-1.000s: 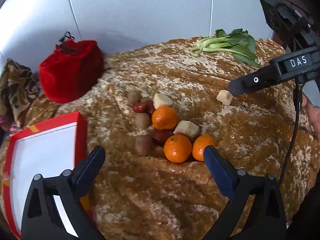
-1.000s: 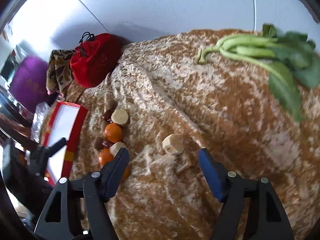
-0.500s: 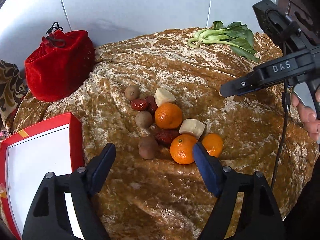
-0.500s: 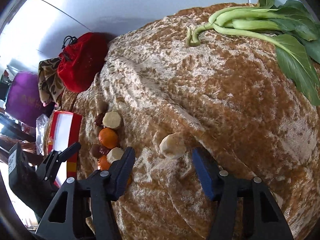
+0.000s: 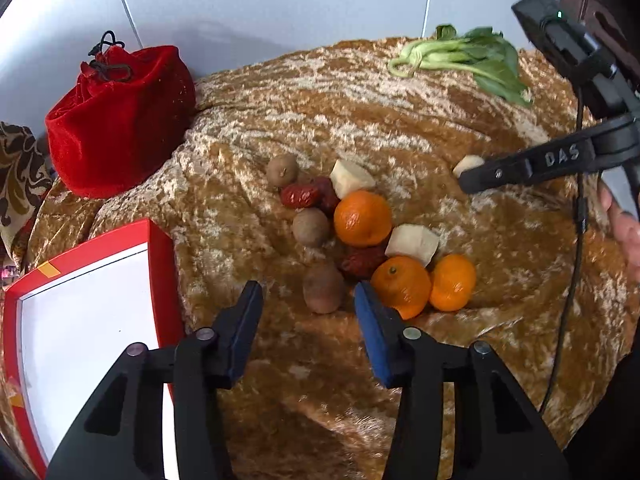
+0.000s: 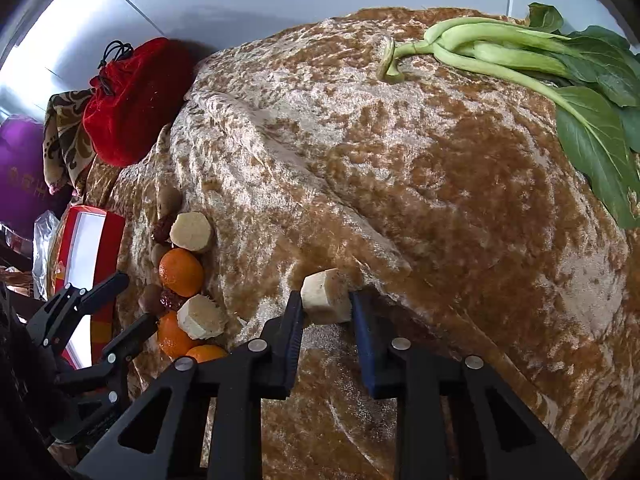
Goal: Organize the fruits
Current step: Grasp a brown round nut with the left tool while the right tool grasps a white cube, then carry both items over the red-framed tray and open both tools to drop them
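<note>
On the gold velvet cloth point(image 5: 400, 128) lies a pile: three oranges point(image 5: 363, 218), dark red dates point(image 5: 300, 196), brown kiwis and pale root chunks point(image 5: 414, 244). My left gripper point(image 5: 308, 312) is closing, and its jaws stand around the nearest kiwi point(image 5: 323, 288) without pressing it. My right gripper point(image 6: 326, 308) is closing too, its blue pads pressing both sides of a separate pale chunk point(image 6: 326, 298) on the cloth to the right of the pile. The left wrist view shows that chunk point(image 5: 468, 164) partly hidden behind a right finger.
A red box with a white inside point(image 5: 80, 320) sits open at the left by the left gripper. A red velvet pouch point(image 5: 120, 120) stands at the back left, bok choy point(image 6: 520, 56) at the back right. A person's hand point(image 5: 624, 232) shows at the right edge.
Both grippers have sunk toward the cloth and narrowed their jaws. The left came around the nearest kiwi; the right closed onto the lone pale chunk.
</note>
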`<state>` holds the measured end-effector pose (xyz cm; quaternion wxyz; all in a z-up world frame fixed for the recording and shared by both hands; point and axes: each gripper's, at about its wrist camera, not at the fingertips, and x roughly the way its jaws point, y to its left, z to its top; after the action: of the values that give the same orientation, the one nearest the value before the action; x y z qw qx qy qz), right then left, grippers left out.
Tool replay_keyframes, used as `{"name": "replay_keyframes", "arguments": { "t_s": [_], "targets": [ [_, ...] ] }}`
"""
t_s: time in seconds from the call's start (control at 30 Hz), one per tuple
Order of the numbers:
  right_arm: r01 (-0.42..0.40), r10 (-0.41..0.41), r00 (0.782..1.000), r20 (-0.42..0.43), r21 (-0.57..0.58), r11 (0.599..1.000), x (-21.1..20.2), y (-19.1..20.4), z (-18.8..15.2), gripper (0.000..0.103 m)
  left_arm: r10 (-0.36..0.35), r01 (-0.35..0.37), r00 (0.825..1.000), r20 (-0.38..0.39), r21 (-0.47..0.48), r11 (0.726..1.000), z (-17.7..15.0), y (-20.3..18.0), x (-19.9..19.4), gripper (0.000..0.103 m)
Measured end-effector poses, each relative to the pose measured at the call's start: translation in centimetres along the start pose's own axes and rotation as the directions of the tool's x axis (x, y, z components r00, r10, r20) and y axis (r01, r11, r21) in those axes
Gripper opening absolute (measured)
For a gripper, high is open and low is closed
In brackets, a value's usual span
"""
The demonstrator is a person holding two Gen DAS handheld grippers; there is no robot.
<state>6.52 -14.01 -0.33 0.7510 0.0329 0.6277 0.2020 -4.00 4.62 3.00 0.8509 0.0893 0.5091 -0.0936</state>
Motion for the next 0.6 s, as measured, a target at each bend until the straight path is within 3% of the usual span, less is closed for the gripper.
{"name": "replay_keyframes", "arguments": {
  "t_s": [0.1, 0.33, 0.6],
  "targets": [
    [0.0, 0.0, 1.0, 0.002, -0.003, 1.0, -0.1, 0.0, -0.1, 0.025, 0.01, -0.01, 1.0, -0.018, -0.003, 1.0, -0.2, 0.4, 0.5, 0.042],
    [-0.02, 0.02, 1.0, 0.011, 0.005, 1.0, 0.1, 0.0, 0.2, 0.025, 0.038, -0.038, 0.999, -0.028, -0.01, 0.999, 0.3, -0.1, 1.7, 0.022],
    [-0.007, 0.007, 1.0, 0.004, -0.009, 1.0, 0.1, 0.0, 0.0, 0.021, 0.013, -0.015, 0.999, -0.037, -0.035, 0.999, 0.3, 0.2, 1.9, 0.021]
  ]
}}
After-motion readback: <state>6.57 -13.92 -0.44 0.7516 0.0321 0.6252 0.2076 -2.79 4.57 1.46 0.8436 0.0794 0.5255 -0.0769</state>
